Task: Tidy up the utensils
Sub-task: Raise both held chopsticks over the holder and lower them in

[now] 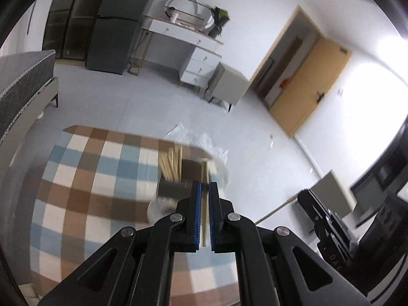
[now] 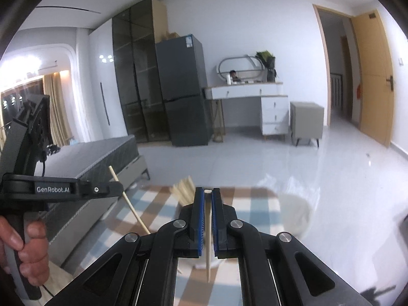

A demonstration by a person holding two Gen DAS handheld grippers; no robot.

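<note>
Mid-carry: left claw [image 1: 205, 188] clamped on one chopstick [image 1: 204, 178], right claw [image 2: 208, 195] clamped on another chopstick [image 2: 208, 229], both above the checkered surface [image 1: 102, 178]. Next: lining each tip over the dark holder [image 1: 173, 188] of bundled chopsticks [image 1: 172, 163] near the far edge, then releasing.

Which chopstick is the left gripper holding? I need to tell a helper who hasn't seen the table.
On the checked tablecloth stands a dark holder full of bundled chopsticks. Just beside it, the left gripper is shut on a single pale chopstick. Unlike the bundle, it stands alone between blue pads.
</note>
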